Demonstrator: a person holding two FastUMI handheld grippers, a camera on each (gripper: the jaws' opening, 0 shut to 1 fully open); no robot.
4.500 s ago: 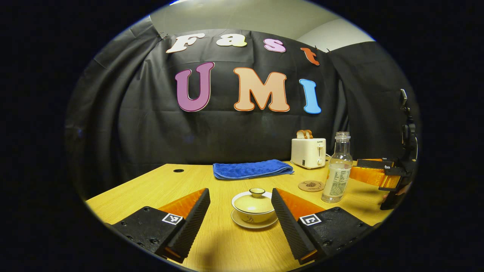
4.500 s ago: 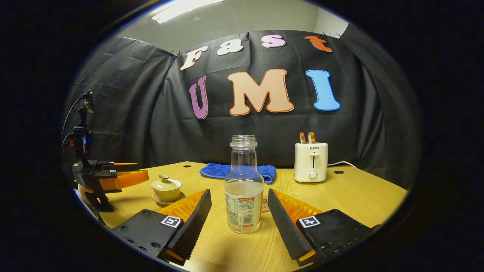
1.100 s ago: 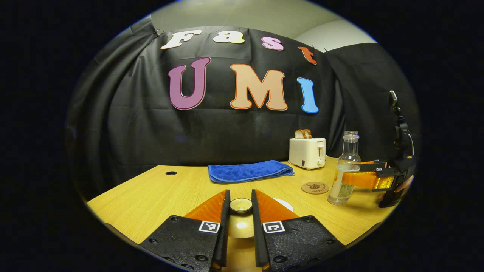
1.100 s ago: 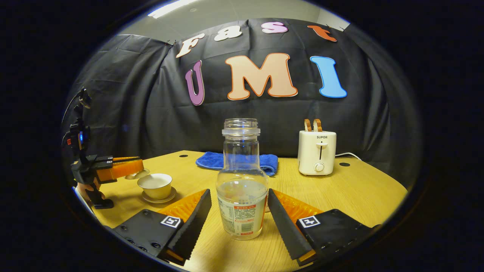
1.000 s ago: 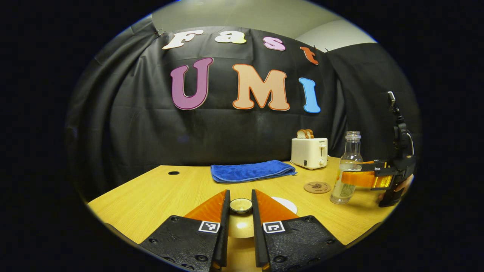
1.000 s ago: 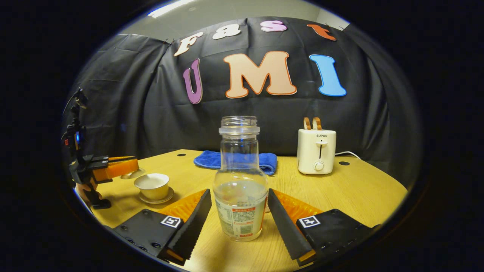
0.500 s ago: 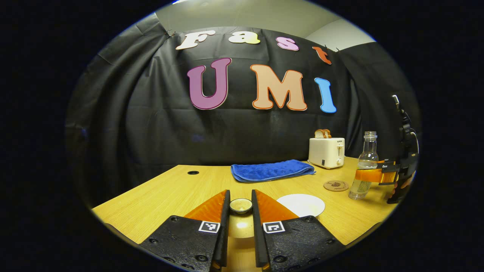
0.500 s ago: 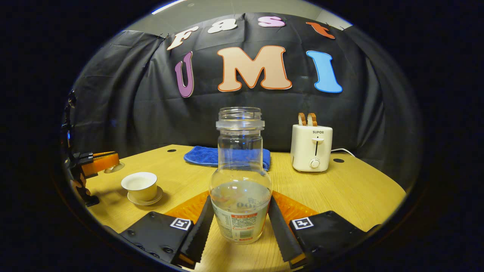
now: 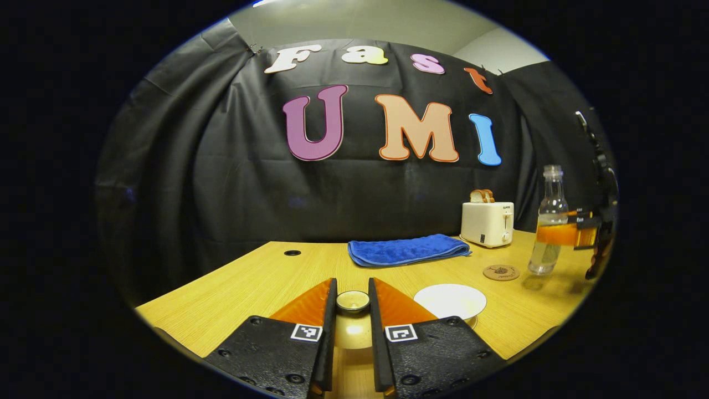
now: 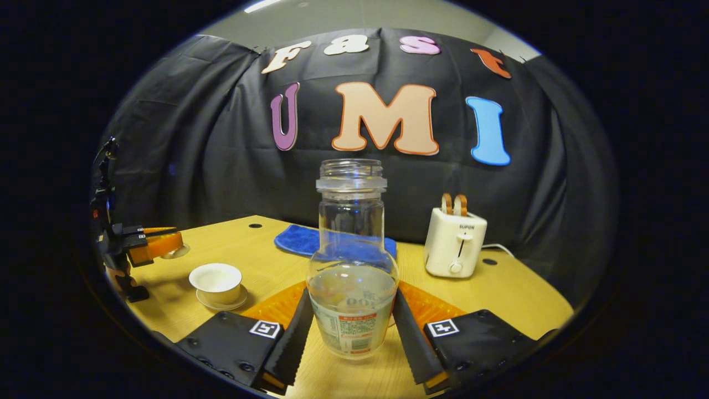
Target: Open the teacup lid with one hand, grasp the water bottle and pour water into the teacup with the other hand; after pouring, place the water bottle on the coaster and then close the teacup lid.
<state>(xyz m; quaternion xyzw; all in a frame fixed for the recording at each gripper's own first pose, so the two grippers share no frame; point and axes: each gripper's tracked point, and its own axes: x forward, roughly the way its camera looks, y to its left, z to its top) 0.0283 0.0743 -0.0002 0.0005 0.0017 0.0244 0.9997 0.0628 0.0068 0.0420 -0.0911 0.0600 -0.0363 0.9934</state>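
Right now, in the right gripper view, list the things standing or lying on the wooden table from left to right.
Cream ceramic teacup on its saucer → folded blue towel → clear glass water bottle, held up between the right gripper's fingers → white toaster with two bread slices.

blue towel (image 9: 409, 250) folded | toaster (image 9: 487, 223) holding bread | wooden table (image 9: 249, 282)

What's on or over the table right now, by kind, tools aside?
Teacup: 1
Saucer: 1
Lid: 1
Water bottle: 1
Coaster: 1
Blue towel: 1
Toaster: 1
Total: 7
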